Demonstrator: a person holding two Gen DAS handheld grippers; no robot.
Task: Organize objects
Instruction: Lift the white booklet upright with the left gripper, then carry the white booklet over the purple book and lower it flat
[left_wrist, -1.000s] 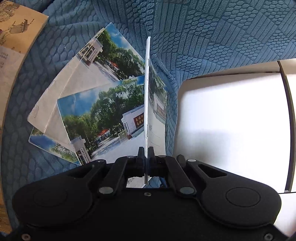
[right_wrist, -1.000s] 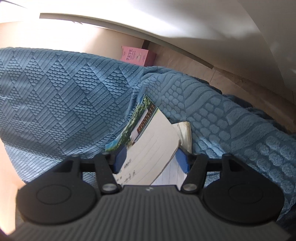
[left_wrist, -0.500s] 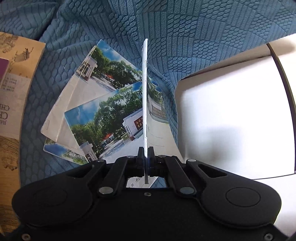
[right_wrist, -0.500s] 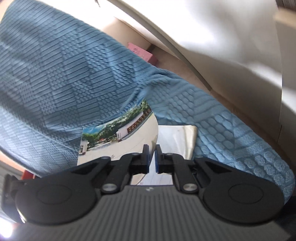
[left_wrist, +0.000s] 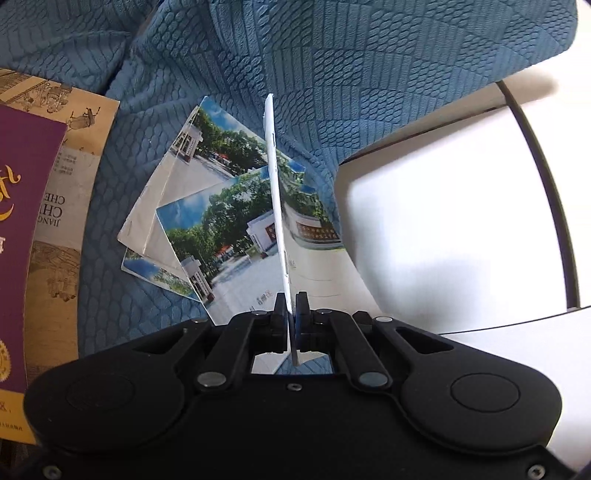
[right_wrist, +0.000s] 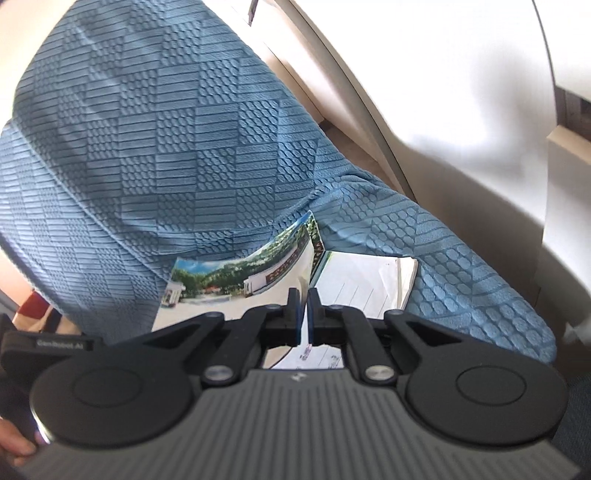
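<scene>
My left gripper (left_wrist: 291, 314) is shut on a thin white postcard (left_wrist: 275, 192), held on edge above a fanned pile of photo postcards (left_wrist: 221, 210) on the blue textured cloth (left_wrist: 332, 74). My right gripper (right_wrist: 303, 314) is shut, jaws nearly touching, on the edge of a photo postcard (right_wrist: 240, 280) that lies over the blue cloth (right_wrist: 166, 147). A card with its white lined back up (right_wrist: 362, 284) sits just right of the right gripper's tips.
A tan illustrated book (left_wrist: 66, 192) with a purple booklet (left_wrist: 22, 240) on it lies at the left. A white box or lid (left_wrist: 443, 229) stands right of the pile. A white curved surface (right_wrist: 461, 92) rises behind the cloth.
The right gripper closed from wide open onto the photo postcard. The left gripper, still holding its card, drew back from the pile, bringing the books at the left into view.
</scene>
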